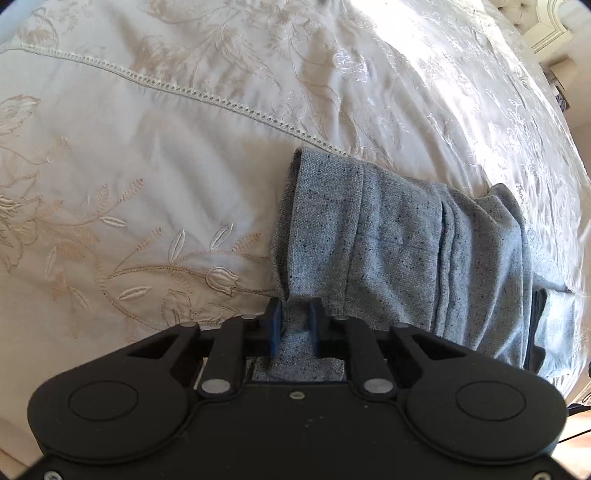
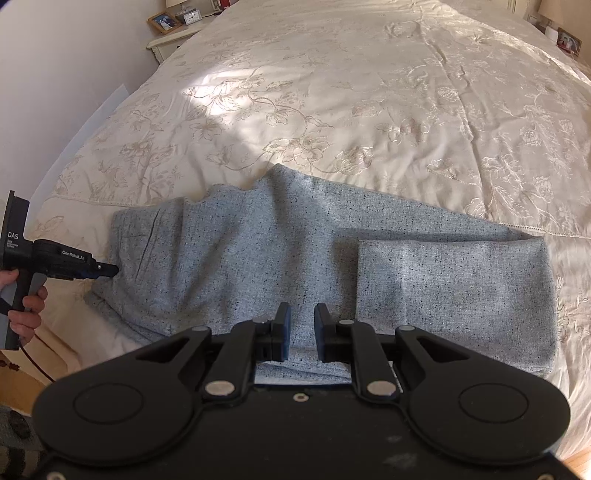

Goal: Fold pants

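On bed (image 2: 369,92) | left claw (image 1: 295,321) pinches pants (image 2: 258,258) | right claw (image 2: 302,325) parted above

Pants (image 1: 388,240) far end cut off right; framed photos (image 2: 164,22) too small.

Parted right tongs (image 2: 302,328) above grey pants (image 2: 258,251)

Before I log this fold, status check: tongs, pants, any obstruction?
Left tongs shut on pants edge. Right tongs open, above pants. Pants partly folded on bedspread. Nothing in the way.
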`<state>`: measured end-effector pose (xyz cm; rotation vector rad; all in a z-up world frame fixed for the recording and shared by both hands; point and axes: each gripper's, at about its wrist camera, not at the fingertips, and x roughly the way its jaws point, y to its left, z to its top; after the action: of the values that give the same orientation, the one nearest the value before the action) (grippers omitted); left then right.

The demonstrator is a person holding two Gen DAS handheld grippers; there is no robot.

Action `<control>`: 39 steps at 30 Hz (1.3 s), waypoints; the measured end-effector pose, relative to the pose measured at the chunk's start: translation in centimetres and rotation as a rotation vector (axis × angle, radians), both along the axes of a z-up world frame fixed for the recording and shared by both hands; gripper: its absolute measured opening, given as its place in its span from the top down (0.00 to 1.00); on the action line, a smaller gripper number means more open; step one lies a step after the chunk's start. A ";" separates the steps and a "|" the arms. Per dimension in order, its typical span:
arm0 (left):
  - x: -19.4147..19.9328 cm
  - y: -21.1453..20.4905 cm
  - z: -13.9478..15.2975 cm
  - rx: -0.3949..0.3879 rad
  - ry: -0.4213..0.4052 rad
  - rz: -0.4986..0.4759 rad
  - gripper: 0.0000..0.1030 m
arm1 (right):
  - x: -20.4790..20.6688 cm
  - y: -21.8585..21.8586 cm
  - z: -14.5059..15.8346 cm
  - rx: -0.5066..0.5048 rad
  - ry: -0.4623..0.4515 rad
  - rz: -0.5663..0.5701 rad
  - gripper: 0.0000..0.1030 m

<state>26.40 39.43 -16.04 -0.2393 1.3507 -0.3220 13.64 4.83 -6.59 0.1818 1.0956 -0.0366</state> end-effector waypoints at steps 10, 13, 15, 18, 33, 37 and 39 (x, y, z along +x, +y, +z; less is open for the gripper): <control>-2.4 -1.2 7.6 -0.011 -0.117 0.016 0.88 | -0.4 -0.5 0.0 0.020 -0.011 0.030 0.84; -2.8 -2.8 9.1 0.006 -0.149 0.007 0.88 | -0.3 -0.7 -0.2 0.037 -0.013 0.037 0.84; -2.9 -4.0 9.9 0.010 -0.169 0.002 0.88 | -0.3 -1.1 -0.2 0.046 -0.019 0.043 0.84; -3.6 -6.1 11.5 0.029 -0.210 -0.019 0.89 | -0.2 -1.5 -0.2 0.062 -0.035 0.040 0.84; -8.7 -29.0 16.3 0.032 -0.304 -0.220 0.97 | -2.7 -13.5 -1.3 0.167 -0.086 0.011 0.84; -10.3 -37.9 13.7 0.028 -0.287 -0.318 0.99 | -3.5 -17.9 -2.2 0.183 -0.083 -0.007 0.83; -10.8 -41.5 11.3 0.036 -0.231 -0.354 0.99 | -3.8 -19.7 -2.7 0.183 -0.074 -0.012 0.83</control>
<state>15.62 -2.07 -4.73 0.0690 1.1652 -0.6024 9.82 -14.86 -9.29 0.3515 1.0241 0.0594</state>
